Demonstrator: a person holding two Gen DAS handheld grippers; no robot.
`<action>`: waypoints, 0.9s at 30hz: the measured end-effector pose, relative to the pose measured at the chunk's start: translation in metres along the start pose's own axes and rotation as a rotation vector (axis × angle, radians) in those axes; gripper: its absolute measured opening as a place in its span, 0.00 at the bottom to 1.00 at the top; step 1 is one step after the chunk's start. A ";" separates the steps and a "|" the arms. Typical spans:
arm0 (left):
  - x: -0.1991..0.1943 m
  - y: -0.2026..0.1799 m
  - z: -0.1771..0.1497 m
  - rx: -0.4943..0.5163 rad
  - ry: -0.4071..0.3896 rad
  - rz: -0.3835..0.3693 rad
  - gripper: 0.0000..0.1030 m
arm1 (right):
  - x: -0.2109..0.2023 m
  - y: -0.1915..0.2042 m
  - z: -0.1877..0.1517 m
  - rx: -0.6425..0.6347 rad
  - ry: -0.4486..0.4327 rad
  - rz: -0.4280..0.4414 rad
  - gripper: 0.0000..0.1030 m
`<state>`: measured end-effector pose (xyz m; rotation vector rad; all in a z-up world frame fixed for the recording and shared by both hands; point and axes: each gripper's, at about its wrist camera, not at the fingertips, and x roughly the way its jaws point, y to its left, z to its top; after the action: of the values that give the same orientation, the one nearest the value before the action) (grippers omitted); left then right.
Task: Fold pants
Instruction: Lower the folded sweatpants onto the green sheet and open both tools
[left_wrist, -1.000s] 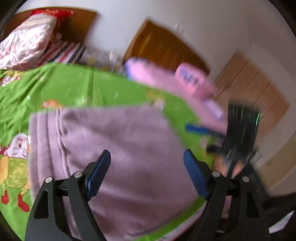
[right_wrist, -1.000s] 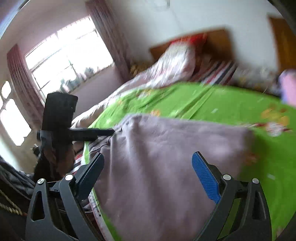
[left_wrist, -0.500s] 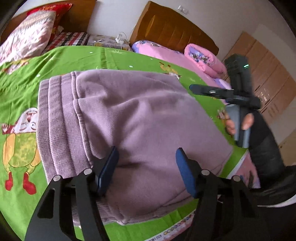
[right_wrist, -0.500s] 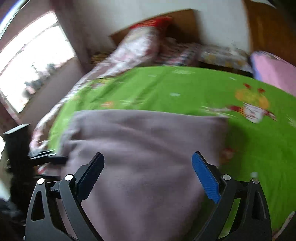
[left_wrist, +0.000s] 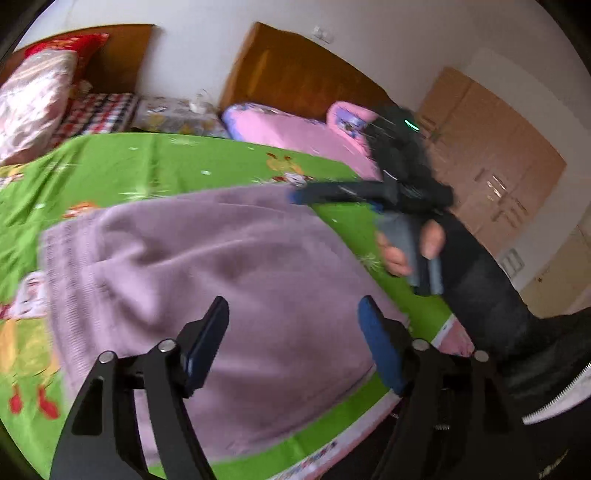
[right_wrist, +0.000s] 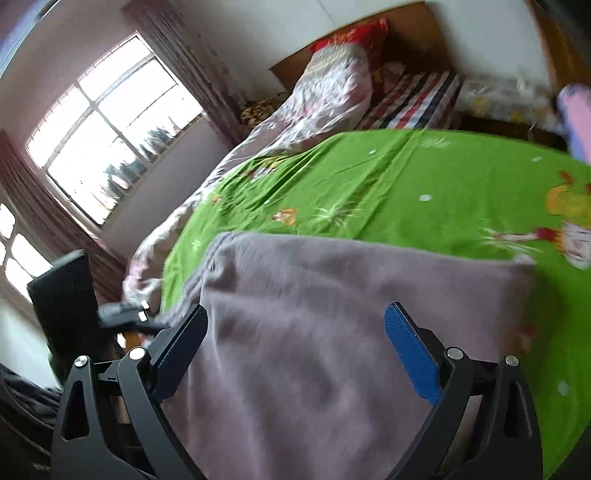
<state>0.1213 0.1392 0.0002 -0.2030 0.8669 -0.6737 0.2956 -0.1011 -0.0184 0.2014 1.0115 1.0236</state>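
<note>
Nearby, both hand-held grippers hover over folded mauve pants on a bed.

Closest, the left hand-held gripper (left_wrist: 291, 332) has its jaws opening with nothing pinched between them; the right hand-held gripper (right_wrist: 295, 347) is spread wide, also empty. Beneath them the pants (left_wrist: 207, 266) lie flat on the green cartoon bedsheet (right_wrist: 424, 177). Farther back sit a floral pillow (left_wrist: 33, 99), pink bedding (left_wrist: 295, 136), wooden headboards and a window (right_wrist: 110, 122).
</note>
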 end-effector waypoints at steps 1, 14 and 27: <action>0.016 -0.001 -0.004 0.003 0.042 -0.011 0.70 | 0.004 -0.009 -0.002 0.011 0.021 -0.013 0.91; 0.038 0.003 -0.034 0.035 0.109 -0.001 0.68 | 0.041 -0.009 0.021 0.099 0.091 0.060 0.94; -0.046 0.004 -0.024 -0.045 -0.112 0.039 0.84 | -0.018 0.047 0.022 -0.044 -0.133 -0.168 0.94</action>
<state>0.0839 0.1730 0.0125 -0.2607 0.7776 -0.6009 0.2812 -0.0825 0.0314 0.1434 0.8694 0.8673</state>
